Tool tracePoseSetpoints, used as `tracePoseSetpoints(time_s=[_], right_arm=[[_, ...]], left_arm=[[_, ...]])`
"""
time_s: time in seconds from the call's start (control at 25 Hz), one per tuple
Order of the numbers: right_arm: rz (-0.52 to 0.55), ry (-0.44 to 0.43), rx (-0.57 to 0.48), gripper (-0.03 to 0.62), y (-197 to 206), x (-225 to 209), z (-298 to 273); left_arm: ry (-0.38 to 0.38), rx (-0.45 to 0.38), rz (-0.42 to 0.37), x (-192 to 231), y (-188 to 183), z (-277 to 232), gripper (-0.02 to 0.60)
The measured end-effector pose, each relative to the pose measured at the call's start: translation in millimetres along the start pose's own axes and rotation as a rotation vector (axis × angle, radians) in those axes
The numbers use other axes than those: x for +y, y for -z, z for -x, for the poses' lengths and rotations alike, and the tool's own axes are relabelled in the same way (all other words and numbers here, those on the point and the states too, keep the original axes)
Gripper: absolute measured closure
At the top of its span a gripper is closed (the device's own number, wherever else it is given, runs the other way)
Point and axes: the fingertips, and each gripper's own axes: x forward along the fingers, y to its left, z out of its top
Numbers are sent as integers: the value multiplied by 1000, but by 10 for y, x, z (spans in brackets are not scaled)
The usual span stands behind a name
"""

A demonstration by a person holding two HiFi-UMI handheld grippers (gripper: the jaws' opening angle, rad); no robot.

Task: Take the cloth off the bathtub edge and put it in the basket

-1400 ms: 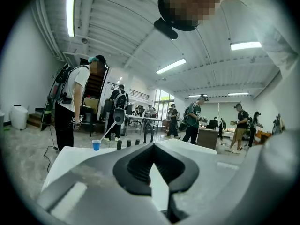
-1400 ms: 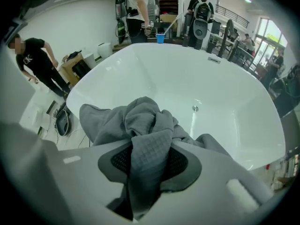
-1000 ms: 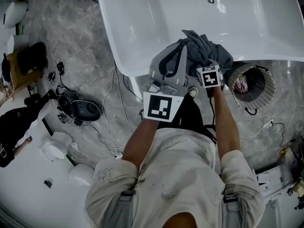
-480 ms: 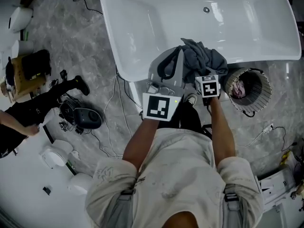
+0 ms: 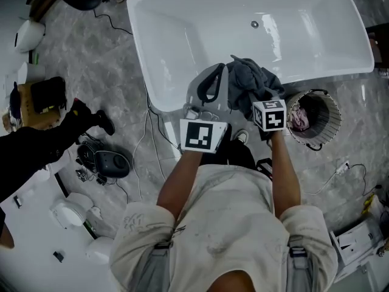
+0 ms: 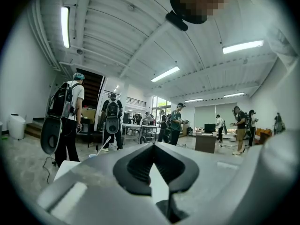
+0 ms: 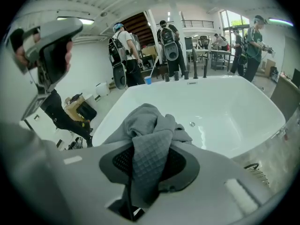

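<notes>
The grey cloth (image 5: 250, 79) is bunched over the near rim of the white bathtub (image 5: 182, 35). My right gripper (image 5: 260, 95) is shut on it, and its marker cube sits just below. In the right gripper view a quilted fold of the cloth (image 7: 149, 149) is pinched between the jaws of the right gripper (image 7: 151, 159) and piles up above them, with the tub basin beyond. My left gripper (image 5: 217, 70) stands just left of the cloth, shut and holding nothing. In its own view the left gripper (image 6: 152, 146) points level across the room. The round basket (image 5: 331, 126) stands on the floor right of the cloth, with something pinkish inside.
Cables and a black device (image 5: 110, 161) lie on the marble floor left of the tub. A person in black (image 5: 42, 148) crouches at the far left near white fixtures (image 5: 68, 212). Several people with backpacks (image 6: 65, 111) stand across the room.
Both grippers have risen, the right one more, and the cloth has come up with it at the tub's rim. The person in black at left has shifted.
</notes>
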Motion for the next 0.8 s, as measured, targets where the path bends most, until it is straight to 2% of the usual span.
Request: tracePoseSetpoints(time_s=[0.8], right_arm=[[-7,22,-418,485,-1482,-1,1550]], left_arm=[[48,-134,-65,-338,-773,147,584]])
